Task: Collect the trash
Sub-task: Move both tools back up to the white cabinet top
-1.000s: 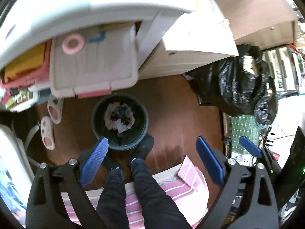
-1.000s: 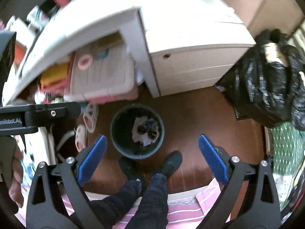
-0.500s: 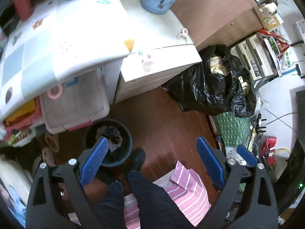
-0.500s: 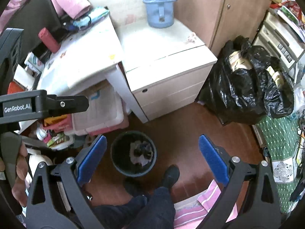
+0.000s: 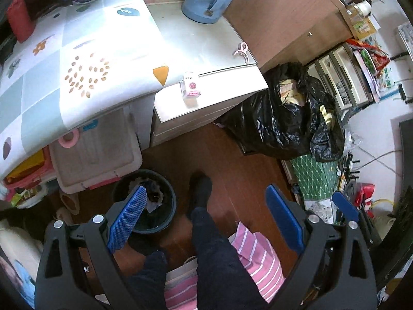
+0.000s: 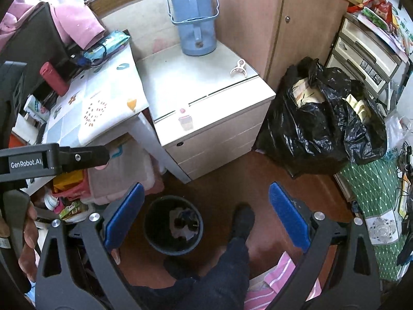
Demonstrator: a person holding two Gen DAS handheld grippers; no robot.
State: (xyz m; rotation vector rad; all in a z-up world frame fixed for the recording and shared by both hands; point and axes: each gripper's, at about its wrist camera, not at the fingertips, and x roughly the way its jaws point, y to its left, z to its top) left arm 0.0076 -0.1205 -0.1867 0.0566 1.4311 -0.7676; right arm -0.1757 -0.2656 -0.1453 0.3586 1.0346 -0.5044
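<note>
both grippers, left gripper (image 5: pixel 204 215) and right gripper (image 6: pixel 206 215), are spread wide with nothing between the pads, held high over the floor. i read the task's thing as the small pink-and-white carton (image 5: pixel 191 88) near the front edge of the white cabinet surface (image 5: pixel 206 51); the bin (image 6: pixel 173 226) sits on the floor below, already holding crumpled paper.

risks, my judgement:
- carton is light and close to the edge; a sideways nudge could tip it off.
- pink clip (image 6: pixel 238 68) farther right could be mistaken for trash.
- long drop to the bin; a release from off-centre may miss.

hard to read: carton print, the bin's dark contents, and whether the black bag (image 6: pixel 322 118) is tied.
</note>
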